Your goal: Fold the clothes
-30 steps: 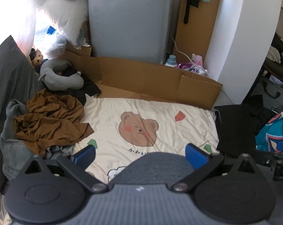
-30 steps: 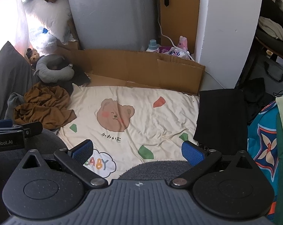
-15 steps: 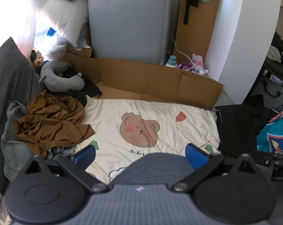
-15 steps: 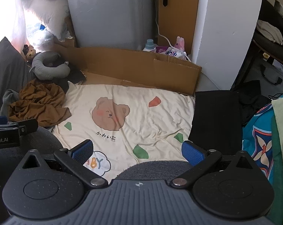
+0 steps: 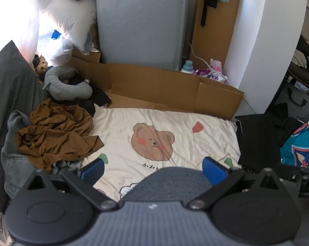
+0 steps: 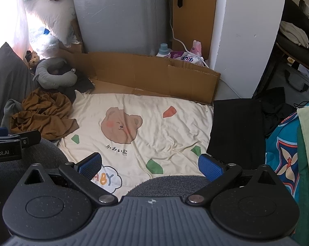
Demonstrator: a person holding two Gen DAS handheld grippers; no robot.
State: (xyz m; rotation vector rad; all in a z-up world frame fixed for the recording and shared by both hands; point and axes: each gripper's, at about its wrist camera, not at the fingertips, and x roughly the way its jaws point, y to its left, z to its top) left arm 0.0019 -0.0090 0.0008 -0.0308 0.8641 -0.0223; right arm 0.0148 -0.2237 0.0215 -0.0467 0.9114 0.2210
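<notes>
Cluttered and sunlit, the room around us holds a cream blanket (image 5: 174,127) printed with a brown bear, spread flat on the floor as our working area. Behind it a folded-out cardboard sheet (image 6: 154,75) stands along the far edge, and a tall grey appliance (image 5: 140,20) rises behind the cardboard, with a white pillar (image 6: 248,30) to its right. A detergent bottle (image 6: 163,50) sits behind the cardboard between those two.

We hold both claws above the near edge of the blanket, each empty. Our left claw (image 5: 154,169) has its blue pads (image 5: 93,169) spread wide apart with nothing between them, and our right claw (image 6: 151,166) is likewise spread wide, its pads (image 6: 210,167) hanging over the blanket's lower part beside the "BABY" cloud print. A dark grey knee or cushion shape fills the bottom middle of each wrist view; we cannot tell which it is.

The clothes lie off to both sides. A crumpled brown garment (image 5: 56,133) is heaped at the blanket's left edge, one corner overlapping the cream fabric, resting on a grey garment (image 5: 13,160) beneath it. A grey neck pillow (image 5: 68,86) lies beyond that heap, with a small plush toy (image 6: 32,57) just behind it. At the right edge a black garment (image 6: 234,127) lies flat and squared against the blanket, and a teal patterned cloth (image 6: 283,149) sits further right.
</notes>
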